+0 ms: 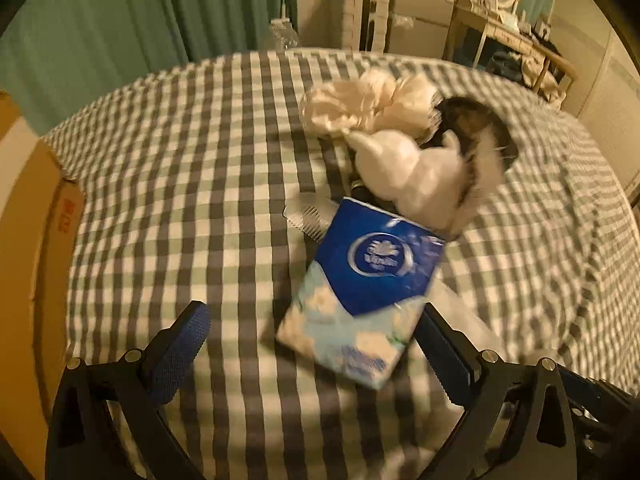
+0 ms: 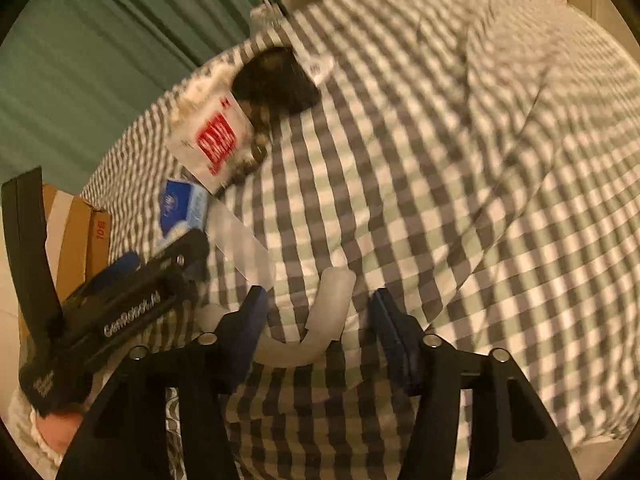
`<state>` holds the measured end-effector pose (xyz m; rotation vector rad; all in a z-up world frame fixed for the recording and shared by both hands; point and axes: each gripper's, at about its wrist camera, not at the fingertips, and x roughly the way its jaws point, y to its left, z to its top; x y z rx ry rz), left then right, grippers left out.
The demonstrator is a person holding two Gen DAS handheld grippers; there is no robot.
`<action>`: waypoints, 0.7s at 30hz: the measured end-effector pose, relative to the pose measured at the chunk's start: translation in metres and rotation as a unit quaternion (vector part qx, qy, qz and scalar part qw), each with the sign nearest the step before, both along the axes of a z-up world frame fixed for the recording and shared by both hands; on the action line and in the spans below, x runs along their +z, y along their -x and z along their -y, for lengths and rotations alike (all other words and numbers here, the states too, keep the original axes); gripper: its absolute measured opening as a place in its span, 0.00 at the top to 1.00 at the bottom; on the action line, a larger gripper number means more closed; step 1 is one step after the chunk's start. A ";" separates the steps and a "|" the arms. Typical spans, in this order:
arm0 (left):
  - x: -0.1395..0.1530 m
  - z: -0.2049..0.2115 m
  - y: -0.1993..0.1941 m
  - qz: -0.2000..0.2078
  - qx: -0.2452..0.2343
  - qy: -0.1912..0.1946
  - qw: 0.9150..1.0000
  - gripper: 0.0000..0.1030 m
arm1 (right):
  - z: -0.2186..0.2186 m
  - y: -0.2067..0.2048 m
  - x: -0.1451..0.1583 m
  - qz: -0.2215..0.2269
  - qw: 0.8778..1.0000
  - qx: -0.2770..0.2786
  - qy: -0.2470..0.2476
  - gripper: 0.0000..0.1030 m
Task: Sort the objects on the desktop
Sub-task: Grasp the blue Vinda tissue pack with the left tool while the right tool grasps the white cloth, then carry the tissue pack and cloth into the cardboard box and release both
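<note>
A blue and white tissue pack (image 1: 360, 292) lies on the checked cloth (image 1: 200, 200), just ahead of my open left gripper (image 1: 320, 344), closer to its right finger (image 1: 448, 352). Behind it are a white crumpled item (image 1: 412, 168), a cream ruffled item (image 1: 360, 108) and a dark furry thing (image 1: 480, 128). In the right wrist view my open right gripper (image 2: 320, 320) straddles a white curved plastic piece (image 2: 320, 320) on the cloth. The tissue pack (image 2: 180, 208), a white packet with red print (image 2: 212, 140) and the dark furry thing (image 2: 276, 80) lie farther left.
A cardboard box (image 1: 28, 240) stands at the table's left edge, also visible in the right wrist view (image 2: 80, 248). A green curtain (image 1: 120, 20) hangs behind. Furniture and a suitcase (image 1: 364, 16) stand beyond the far edge. A translucent white strip (image 2: 240, 240) lies near the left gripper.
</note>
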<state>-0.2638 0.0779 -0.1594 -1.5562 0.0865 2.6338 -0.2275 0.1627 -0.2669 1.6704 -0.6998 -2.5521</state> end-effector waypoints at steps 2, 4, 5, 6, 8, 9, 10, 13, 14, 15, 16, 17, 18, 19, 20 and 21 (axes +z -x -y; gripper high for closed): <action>-0.002 0.003 0.004 -0.004 -0.007 -0.022 1.000 0.02 | 0.000 0.001 0.000 -0.004 1.000 0.009 0.005 0.64; 0.000 0.002 0.003 -0.010 -0.016 -0.030 0.999 0.30 | 0.000 0.000 -0.001 -0.003 1.000 0.010 -0.011 0.82; 0.003 0.002 0.001 -0.013 -0.019 -0.033 0.999 0.40 | 0.000 -0.001 -0.001 -0.005 1.000 0.012 -0.015 0.83; 0.004 0.001 -0.001 -0.009 -0.020 -0.029 0.999 0.46 | 0.000 -0.001 0.000 -0.006 1.000 0.012 -0.013 0.84; 0.007 0.001 -0.006 0.002 -0.027 -0.029 0.999 0.46 | -0.001 -0.003 0.004 -0.012 1.000 0.011 -0.016 0.85; 0.010 0.001 -0.011 0.002 -0.028 -0.030 0.999 0.46 | -0.001 -0.005 0.007 -0.018 1.000 0.010 -0.024 0.85; 0.014 0.003 -0.017 -0.002 -0.028 -0.031 0.999 0.46 | -0.002 -0.008 0.012 -0.024 0.999 0.008 -0.029 0.85; 0.026 0.010 -0.037 0.000 -0.024 -0.039 0.999 0.46 | -0.002 -0.017 0.028 -0.047 0.999 0.006 -0.026 0.85; 0.030 0.013 -0.042 0.002 -0.022 -0.040 0.999 0.46 | 0.000 -0.021 0.034 -0.056 0.998 0.009 -0.037 0.85; 0.034 0.017 -0.051 0.005 -0.017 -0.046 0.999 0.46 | 0.003 -0.025 0.040 -0.066 0.997 0.014 -0.048 0.85; 0.037 0.020 -0.057 0.007 -0.013 -0.053 0.998 0.46 | 0.005 -0.028 0.045 -0.072 0.996 0.017 -0.051 0.86; 0.041 0.025 -0.063 0.008 -0.008 -0.063 0.998 0.46 | 0.007 -0.031 0.050 -0.078 0.996 0.021 -0.050 0.86; 0.046 0.033 -0.070 0.006 -0.003 -0.075 0.997 0.46 | 0.009 -0.034 0.056 -0.082 0.995 0.024 -0.045 0.86; 0.051 0.039 -0.074 0.005 0.000 -0.080 0.997 0.46 | 0.013 -0.042 0.063 -0.090 0.995 0.026 -0.045 0.86; 0.058 0.044 -0.078 0.001 0.004 -0.084 0.996 0.46 | 0.017 -0.047 0.070 -0.097 0.994 0.027 -0.052 0.86; 0.065 0.048 -0.081 0.000 0.008 -0.087 0.996 0.46 | 0.021 -0.052 0.077 -0.104 0.992 0.030 -0.064 0.86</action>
